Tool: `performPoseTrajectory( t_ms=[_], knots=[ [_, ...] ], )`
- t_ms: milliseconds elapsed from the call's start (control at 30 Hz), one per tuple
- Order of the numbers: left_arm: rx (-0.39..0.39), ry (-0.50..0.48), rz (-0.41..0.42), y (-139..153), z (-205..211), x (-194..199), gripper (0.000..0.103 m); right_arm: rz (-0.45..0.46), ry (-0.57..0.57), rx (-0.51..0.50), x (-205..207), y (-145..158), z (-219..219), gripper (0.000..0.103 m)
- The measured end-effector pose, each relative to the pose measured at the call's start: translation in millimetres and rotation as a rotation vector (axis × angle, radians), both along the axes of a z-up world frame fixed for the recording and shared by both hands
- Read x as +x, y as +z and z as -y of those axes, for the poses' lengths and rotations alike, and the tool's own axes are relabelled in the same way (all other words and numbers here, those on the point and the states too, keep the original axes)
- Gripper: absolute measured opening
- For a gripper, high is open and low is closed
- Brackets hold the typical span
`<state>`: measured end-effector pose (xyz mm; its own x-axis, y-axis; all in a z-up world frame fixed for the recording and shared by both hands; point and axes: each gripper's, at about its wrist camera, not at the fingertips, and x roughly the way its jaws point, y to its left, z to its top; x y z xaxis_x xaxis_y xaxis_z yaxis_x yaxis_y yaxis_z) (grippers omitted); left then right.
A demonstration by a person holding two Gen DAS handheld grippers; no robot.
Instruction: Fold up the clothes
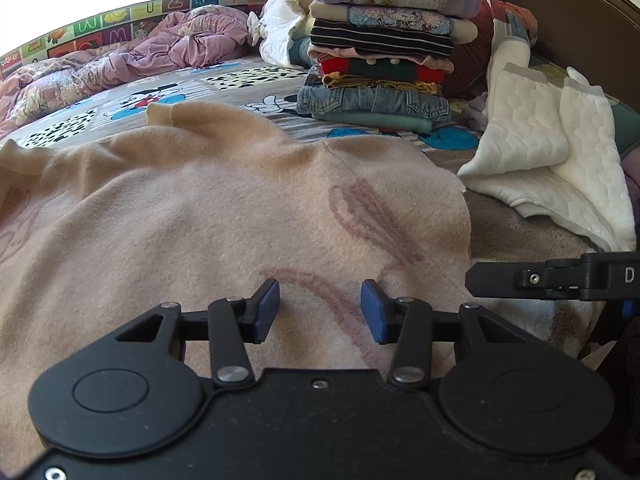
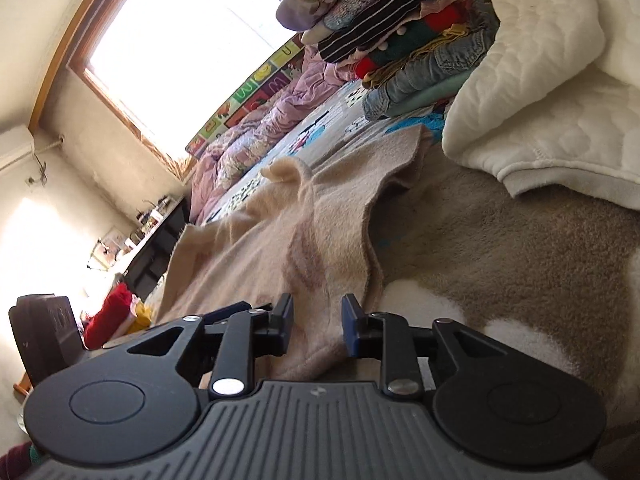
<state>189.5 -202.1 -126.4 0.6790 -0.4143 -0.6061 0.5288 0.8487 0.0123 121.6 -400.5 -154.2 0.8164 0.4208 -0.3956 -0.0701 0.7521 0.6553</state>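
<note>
Peach fleece garment (image 1: 224, 216) fills most of the left wrist view, spread flat on the bed, faint pink print across it, a collar or cuff bump at its far edge. Left gripper (image 1: 320, 310) hangs low over the near part of it, blue pads (image 1: 267, 312) parted with only fleece showing in the gap, nothing pinched. Right gripper (image 1: 560, 276) pokes in from the right edge, just past the garment's right border. Beyond: stack of folded clothes (image 1: 380, 48) well apart at the back, denim near the bottom, striped piece higher up. White quilted piece (image 1: 552, 168) lies folded to the right, near the garment's corner. Crumpled purple duvet (image 1: 132, 56) far left, cartoon-print sheet (image 1: 224, 88) between it and the garment, dark headboard (image 1: 580, 20) behind.

Right wrist view, tilted hard: right gripper (image 2: 316, 320) with jaws apart, garment's near edge (image 2: 304, 272) lying between and just ahead of the pads, not squeezed. Brown fuzzy blanket (image 2: 500, 248) under and right of it. White quilted piece (image 2: 532, 92) bulks up close on the right, stack (image 2: 400, 40) behind it. Window (image 2: 180, 40) blown out bright, alphabet mat (image 2: 248, 96) along the bed's far side, dark desk (image 2: 160, 240) with clutter, red cloth (image 2: 112, 312) low left.
</note>
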Motion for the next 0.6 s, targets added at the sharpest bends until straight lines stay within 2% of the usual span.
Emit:
performPoseTrajectory(
  t_ms=[233, 367, 467, 533, 600],
  knots=[
    [0.067, -0.05, 0.059, -3.8, 14.6, -11.8, 0.039, -0.041, 0.001, 0.007, -13.0, 1.3, 3.2, 0.031],
    [0.028, -0.024, 0.077, 2.5, 11.8, -3.7, 0.039, -0.018, -0.078, 0.016, -19.2, 0.2, 13.2, 0.032],
    [0.045, -0.048, 0.065, 0.1, 20.8, 7.4, 0.039, -0.016, -0.114, 0.081, -11.6, -7.7, 24.2, 0.046],
    [0.08, -0.071, 0.041, -6.0, 30.7, 14.5, 0.039, -0.013, -0.124, 0.111, -0.9, -12.0, 28.5, 0.046],
    [0.108, -0.092, 0.059, -6.2, 37.9, 12.0, 0.039, -0.002, -0.122, 0.137, 11.5, -14.2, 31.9, 0.046]
  ],
)
